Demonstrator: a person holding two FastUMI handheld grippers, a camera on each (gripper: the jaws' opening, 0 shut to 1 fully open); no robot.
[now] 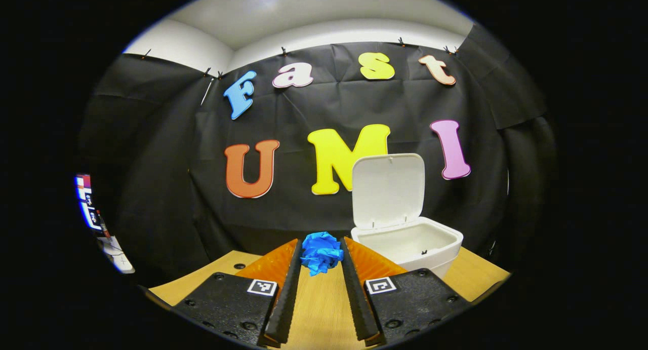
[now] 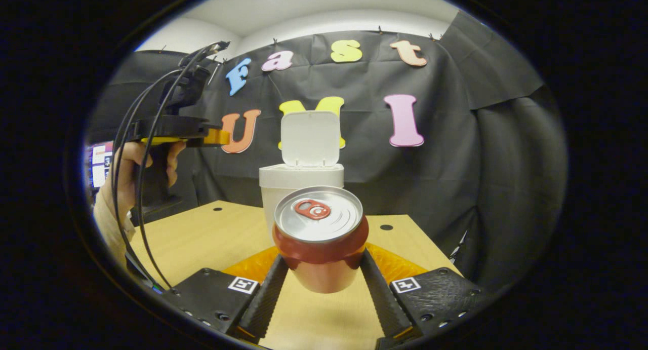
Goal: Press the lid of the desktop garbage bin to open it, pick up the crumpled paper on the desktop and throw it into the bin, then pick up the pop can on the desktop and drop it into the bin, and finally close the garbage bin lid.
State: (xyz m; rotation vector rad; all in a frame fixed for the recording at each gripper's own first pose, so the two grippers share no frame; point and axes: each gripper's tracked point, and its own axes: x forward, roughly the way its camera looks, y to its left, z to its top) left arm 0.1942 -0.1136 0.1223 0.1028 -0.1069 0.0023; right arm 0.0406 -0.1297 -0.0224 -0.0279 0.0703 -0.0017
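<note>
Desk: light wooden desktop (image 2: 202, 238), bin at the back.
Bin: white plastic desktop garbage bin (image 1: 412, 246), lid (image 1: 388, 190) up; step 1 done.
Can: red aluminium pop can (image 2: 320, 238) pinched in right gripper (image 2: 321, 261), not yet binned.
Paper: crumpled blue paper ball (image 1: 321, 252) pinched in left gripper (image 1: 320, 259), lifted, near bin.
Left: 2 drops, lid closing.

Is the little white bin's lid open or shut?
Open. The white plastic bin's flat lid stands upright behind its opening, and the left gripper view looks into the hollow inside.

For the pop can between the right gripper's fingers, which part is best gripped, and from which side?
Grip the pop can across its round side wall, below the flared rim, coming in level from the side. It stands upright, tab up, so the right gripper fingers meet opposite curved walls.
</note>
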